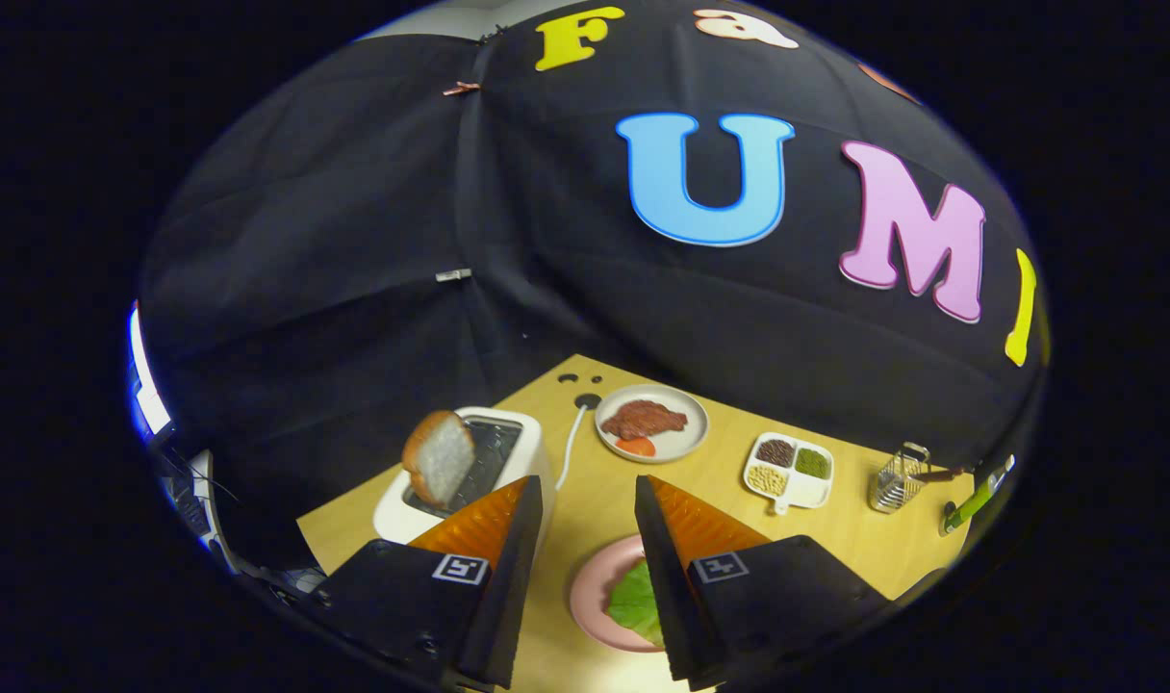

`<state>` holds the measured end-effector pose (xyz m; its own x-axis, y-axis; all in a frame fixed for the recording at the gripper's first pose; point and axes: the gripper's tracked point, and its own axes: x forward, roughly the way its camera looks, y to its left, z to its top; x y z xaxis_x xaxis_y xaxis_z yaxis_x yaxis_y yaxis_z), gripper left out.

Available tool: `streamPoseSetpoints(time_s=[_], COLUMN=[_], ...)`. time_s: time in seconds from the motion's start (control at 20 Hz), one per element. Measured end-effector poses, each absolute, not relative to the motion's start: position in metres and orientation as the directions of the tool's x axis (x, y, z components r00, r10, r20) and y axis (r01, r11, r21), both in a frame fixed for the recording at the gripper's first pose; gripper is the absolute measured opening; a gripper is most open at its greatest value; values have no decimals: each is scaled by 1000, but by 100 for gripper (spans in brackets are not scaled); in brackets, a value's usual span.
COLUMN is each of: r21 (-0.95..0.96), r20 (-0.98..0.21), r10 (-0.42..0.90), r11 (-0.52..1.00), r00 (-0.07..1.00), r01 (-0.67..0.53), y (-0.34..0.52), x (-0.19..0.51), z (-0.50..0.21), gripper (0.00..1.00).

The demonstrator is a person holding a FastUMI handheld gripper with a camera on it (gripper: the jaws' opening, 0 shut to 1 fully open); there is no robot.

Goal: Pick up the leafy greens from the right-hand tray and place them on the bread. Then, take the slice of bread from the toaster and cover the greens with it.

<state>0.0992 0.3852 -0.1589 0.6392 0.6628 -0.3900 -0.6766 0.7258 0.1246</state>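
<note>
A: Are the gripper (585,500) fingers holding anything?
B: No, they're standing apart, empty. The right finger is hiding part of the lettuce leaf (636,602) on the pink plate (590,587).
A: The bread underneath?
B: Can't tell. One bread slice (439,458) is sticking up from the white toaster (494,462).

A big black cloth wall (373,241) hangs behind everything, with folds in it and small clips (461,89) holding the pieces together. A light wooden table (595,500) stands in front of the cloth, and it has a few dark round holes (587,400) near its far edge. Off to the left side of the cloth, a strip of bright light (145,375) glows.
</note>
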Motion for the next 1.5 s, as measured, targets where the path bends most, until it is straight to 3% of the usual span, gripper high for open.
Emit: streamPoseSetpoints(time_s=[0.15,0.45,0.85,0.95,1.05,1.15,1.2,1.5], r21=[132,92,36,55,28,69,68,111], r20=[-367,-439,-595,-616,-644,-639,-638,-579], r10=[710,720,568,545,492,515,519,592], r11=[680,632,726,750,780,778,774,739], r00=[602,538,569,569,586,571,569,561], r01=[-721,-770,-687,-659,-625,-624,-630,-665], y=[433,510,545,548,541,549,548,550], x=[86,65,86,92,99,94,91,84], z=[-142,-167,-232,-240,-247,-244,-241,-203], gripper=[63,64,63,58,46,24,18,12])
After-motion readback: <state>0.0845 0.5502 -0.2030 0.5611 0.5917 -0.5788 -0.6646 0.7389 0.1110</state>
